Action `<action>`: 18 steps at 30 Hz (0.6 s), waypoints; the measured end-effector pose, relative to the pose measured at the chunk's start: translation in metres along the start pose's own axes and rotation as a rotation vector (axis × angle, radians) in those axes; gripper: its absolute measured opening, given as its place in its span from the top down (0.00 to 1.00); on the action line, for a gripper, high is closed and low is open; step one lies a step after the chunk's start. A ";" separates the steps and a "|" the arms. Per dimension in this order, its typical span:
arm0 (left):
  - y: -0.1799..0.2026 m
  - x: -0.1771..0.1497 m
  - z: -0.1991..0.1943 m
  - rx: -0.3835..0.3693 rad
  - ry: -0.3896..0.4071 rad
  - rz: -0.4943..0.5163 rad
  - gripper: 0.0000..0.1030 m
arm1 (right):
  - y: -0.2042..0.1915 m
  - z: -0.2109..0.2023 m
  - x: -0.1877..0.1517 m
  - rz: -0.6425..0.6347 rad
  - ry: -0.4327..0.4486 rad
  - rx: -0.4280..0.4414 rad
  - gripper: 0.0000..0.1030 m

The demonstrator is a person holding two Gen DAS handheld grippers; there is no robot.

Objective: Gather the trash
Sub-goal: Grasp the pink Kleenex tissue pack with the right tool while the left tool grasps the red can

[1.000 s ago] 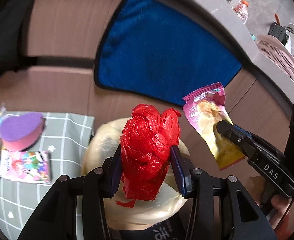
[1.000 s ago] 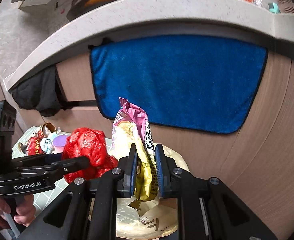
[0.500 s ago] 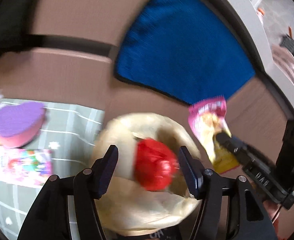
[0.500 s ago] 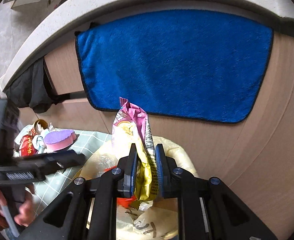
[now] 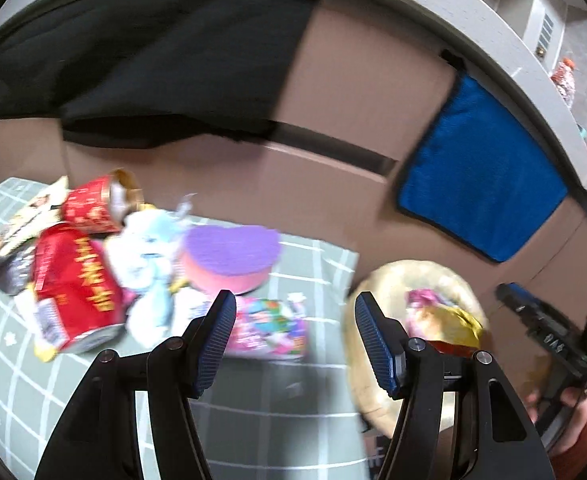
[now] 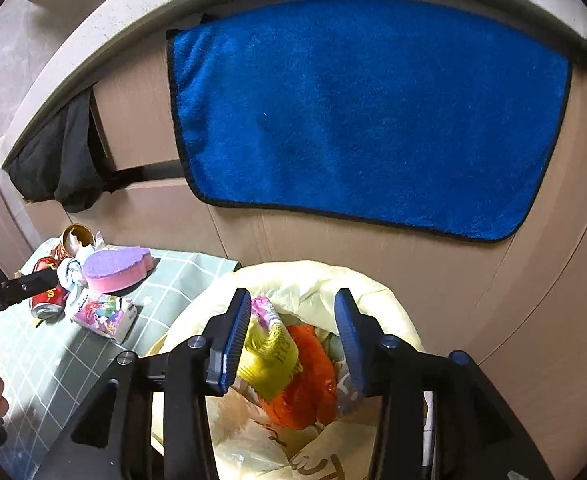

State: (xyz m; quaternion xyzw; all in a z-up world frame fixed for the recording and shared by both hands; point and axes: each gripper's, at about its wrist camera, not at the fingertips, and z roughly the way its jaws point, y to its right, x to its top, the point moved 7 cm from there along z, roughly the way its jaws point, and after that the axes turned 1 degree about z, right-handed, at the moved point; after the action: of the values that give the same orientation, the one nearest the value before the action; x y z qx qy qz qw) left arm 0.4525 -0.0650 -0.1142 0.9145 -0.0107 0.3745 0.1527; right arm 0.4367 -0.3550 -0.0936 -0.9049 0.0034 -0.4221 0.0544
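1. My left claw (image 5: 295,338) is wide and holds nothing, over the surface (image 5: 253,420) left of the bag (image 5: 367,364). My right claw (image 6: 291,336) is likewise wide and bare, above the bag's mouth.
2. Wrapper (image 6: 267,346) and red plastic (image 6: 307,376) lie inside the bag; the rest waits left of it.
3. I judge the pink packet (image 5: 271,330), nearest the bag, is next: come down flat and pinch one edge.
4. My left view is blurred but shows two cans (image 5: 73,284); my right view looks down into the bag, sharp.
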 end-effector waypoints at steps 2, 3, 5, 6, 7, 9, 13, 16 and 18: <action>-0.017 -0.002 -0.008 0.034 0.005 -0.001 0.39 | -0.006 -0.004 0.003 -0.012 0.020 -0.020 0.59; -0.022 -0.003 -0.009 0.050 0.010 -0.002 0.39 | -0.009 -0.006 0.004 -0.018 0.029 -0.029 0.59; -0.038 -0.005 -0.019 0.081 0.024 -0.006 0.39 | -0.019 -0.010 0.007 -0.028 0.043 -0.024 0.57; -0.049 -0.006 -0.024 0.096 0.033 -0.011 0.39 | -0.026 -0.011 0.007 -0.032 0.045 -0.012 0.54; -0.055 -0.006 -0.029 0.106 0.038 -0.016 0.39 | -0.033 -0.010 0.008 -0.038 0.046 0.004 0.53; -0.072 -0.007 -0.039 0.128 0.047 -0.027 0.39 | -0.053 -0.005 0.009 -0.061 0.038 0.043 0.51; -0.111 -0.010 -0.066 0.167 0.066 -0.055 0.39 | -0.110 0.014 0.004 -0.133 -0.011 0.180 0.51; -0.138 -0.019 -0.082 0.183 0.062 -0.080 0.39 | -0.148 0.035 -0.001 -0.186 -0.054 0.229 0.51; -0.151 -0.029 -0.086 0.174 0.043 -0.088 0.39 | -0.172 0.054 -0.002 -0.214 -0.082 0.251 0.51</action>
State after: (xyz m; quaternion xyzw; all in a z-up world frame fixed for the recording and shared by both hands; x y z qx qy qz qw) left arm 0.3934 0.1014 -0.1172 0.9156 0.0654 0.3866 0.0893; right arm 0.4701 -0.1785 -0.1123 -0.9026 -0.1480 -0.3855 0.1219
